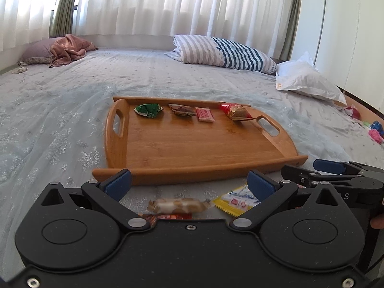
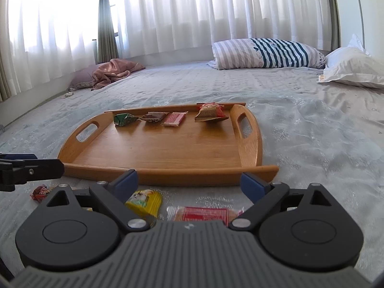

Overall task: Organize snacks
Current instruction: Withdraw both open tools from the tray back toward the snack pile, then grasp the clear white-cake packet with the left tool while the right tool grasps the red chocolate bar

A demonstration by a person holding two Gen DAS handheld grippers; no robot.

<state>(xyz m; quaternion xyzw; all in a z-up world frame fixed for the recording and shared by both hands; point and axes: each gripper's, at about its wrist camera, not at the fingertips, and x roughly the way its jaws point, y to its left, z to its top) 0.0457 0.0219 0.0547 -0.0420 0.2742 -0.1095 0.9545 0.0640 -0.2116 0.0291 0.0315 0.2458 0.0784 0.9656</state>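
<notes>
A wooden tray sits on the bed, and four snacks are lined up along its far edge: a green packet, a brown packet, a pink bar and a red and gold packet. The rest of the tray is bare wood. More snacks lie on the bed just in front of the tray's near rim. The left gripper is spread wide and holds nothing, and right under it lies a pale nut candy with a small red wrapper close behind it. A yellow packet lies beside the candy, near the gripper's right finger. The right gripper is wide apart too, and empty, with a red and clear cracker pack lying below it. I think the next job is to pick up one of these loose snacks and put it in the row on the tray. To do it well, the left gripper should come straight down so one finger goes on each long side of the nut candy, then squeeze gently, because the wrapper looks soft and slippery. It should stay clear of the red wrapper and yellow packet so only one snack comes up. The bed is soft, so pushing down hard could sink the candy. Then lift it high over the tray's rim and set it down in the gap between the pink bar and the red and gold packet.
</notes>
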